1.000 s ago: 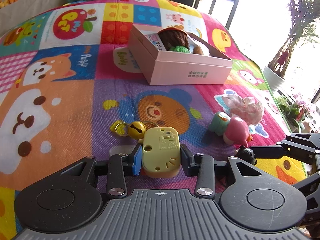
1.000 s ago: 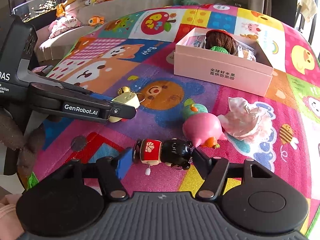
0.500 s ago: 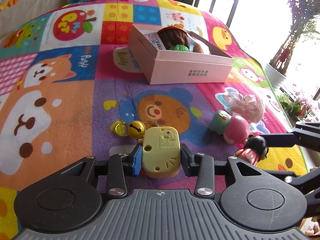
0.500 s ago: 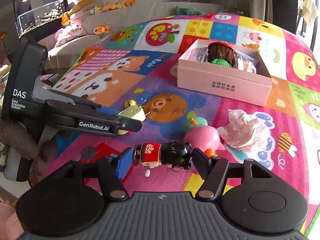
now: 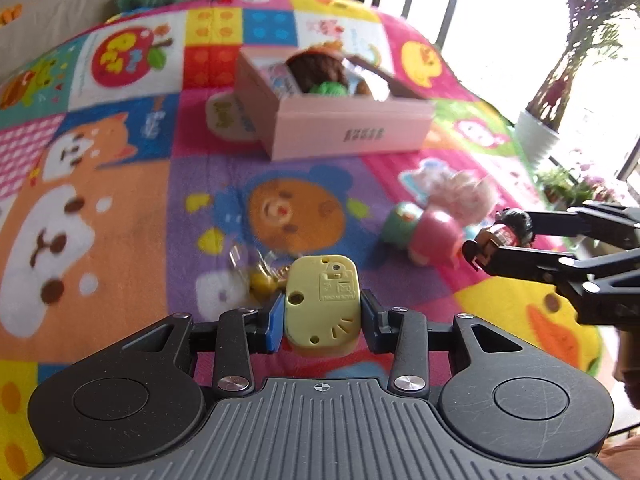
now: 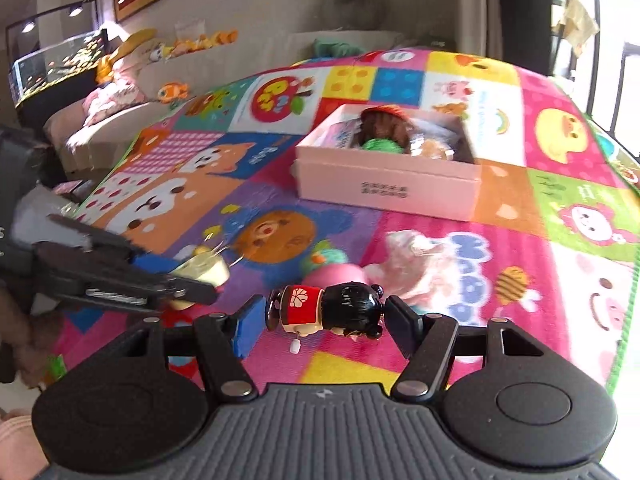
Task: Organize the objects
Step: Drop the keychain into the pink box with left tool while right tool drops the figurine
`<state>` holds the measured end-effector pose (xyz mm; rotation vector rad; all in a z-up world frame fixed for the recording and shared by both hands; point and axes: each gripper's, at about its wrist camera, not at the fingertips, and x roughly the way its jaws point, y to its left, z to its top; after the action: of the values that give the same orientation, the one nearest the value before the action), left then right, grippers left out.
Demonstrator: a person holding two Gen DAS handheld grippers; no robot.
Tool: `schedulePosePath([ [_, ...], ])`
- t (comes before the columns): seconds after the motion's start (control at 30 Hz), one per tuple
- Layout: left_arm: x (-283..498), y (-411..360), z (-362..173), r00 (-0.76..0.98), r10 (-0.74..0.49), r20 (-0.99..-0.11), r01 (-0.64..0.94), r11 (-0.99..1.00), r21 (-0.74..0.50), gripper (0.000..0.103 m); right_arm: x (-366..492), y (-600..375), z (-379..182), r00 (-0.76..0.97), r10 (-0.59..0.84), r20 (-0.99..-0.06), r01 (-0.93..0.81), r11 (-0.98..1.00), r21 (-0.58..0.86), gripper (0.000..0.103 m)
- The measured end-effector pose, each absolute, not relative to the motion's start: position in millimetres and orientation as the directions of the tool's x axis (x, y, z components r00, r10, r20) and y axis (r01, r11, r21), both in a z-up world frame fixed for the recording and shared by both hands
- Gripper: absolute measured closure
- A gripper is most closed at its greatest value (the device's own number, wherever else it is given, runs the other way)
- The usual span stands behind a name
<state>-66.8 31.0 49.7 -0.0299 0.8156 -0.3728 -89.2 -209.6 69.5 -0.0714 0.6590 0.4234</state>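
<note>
Two hand-held grippers, each loaded, near side of open pink cardboard box [image 6: 388, 184].
Left gripper [image 5: 320, 316] clamped on flat yellow plastic toy [image 5: 321, 304]; right gripper [image 6: 324, 316] clamped lengthwise on black-haired, red-bodied wind-up doll [image 6: 328, 310], both lifted off patchwork play mat [image 6: 560, 264].

Both views are smeared by motion, so the print on the front wall of the pink box [image 5: 352, 136] cannot be read in either. Inside it, a brown woolly thing [image 5: 318, 70] and a green one [image 5: 330, 88] show only their tops; the rest sits behind the box walls. Beside the yellow tag [image 5: 322, 306], the little bells [image 5: 260, 278] on its ring blur into a yellow streak. The pink toy [image 6: 334, 274] is half hidden behind the wind-up doll [image 6: 326, 310] in the right wrist view. The potted plant [image 5: 560, 80] is washed out by window glare. A sleeve [image 6: 16, 448] is cut off at the lower left corner.
</note>
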Motion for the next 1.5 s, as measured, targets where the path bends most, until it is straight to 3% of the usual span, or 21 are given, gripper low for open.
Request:
schedulePosePath([
  [0.33,-22.7,26.2,168.2,0.787,-0.391,-0.477,0.376,0.917,-0.133,0.061,-88.8,-264.1,105.4,0.832,0.296,-0.470,-0.277,0.954,0.111,0.038],
  [0.53,42.2,-0.6,193.8,0.824,-0.396,-0.406,0.394,0.915,-0.092,0.061,-81.8,-280.3,111.5,0.861,0.248,-0.444,-0.217,0.969,0.119,0.038],
  [0.73,102.0,-17.2,170.8,0.796,-0.404,-0.451,0.376,0.914,-0.156,0.061,-75.1,-286.3,107.9,0.859,0.218,-0.464,-0.185,0.976,0.116,0.038],
  [0.87,101.1,-0.3,158.6,0.812,-0.393,-0.432,0.338,0.919,-0.202,0.061,-74.8,-291.9,106.6,0.861,0.198,-0.469,-0.165,0.980,0.110,0.038],
  [1.07,76.7,35.5,122.4,0.787,-0.374,-0.490,0.274,0.924,-0.265,0.063,-53.1,-289.0,112.4,0.841,0.214,-0.496,-0.173,0.976,0.128,0.038],
  [1.23,38.0,52.0,81.1,0.729,-0.424,-0.537,0.283,0.901,-0.328,0.063,-8.3,-273.5,155.4,0.830,0.290,-0.476,-0.239,0.957,0.166,0.038],
  [1.5,-2.4,79.9,53.1,0.687,-0.489,-0.537,0.276,0.860,-0.429,0.063,124.4,-197.9,218.7,0.804,0.379,-0.458,-0.311,0.925,0.218,0.038],
])
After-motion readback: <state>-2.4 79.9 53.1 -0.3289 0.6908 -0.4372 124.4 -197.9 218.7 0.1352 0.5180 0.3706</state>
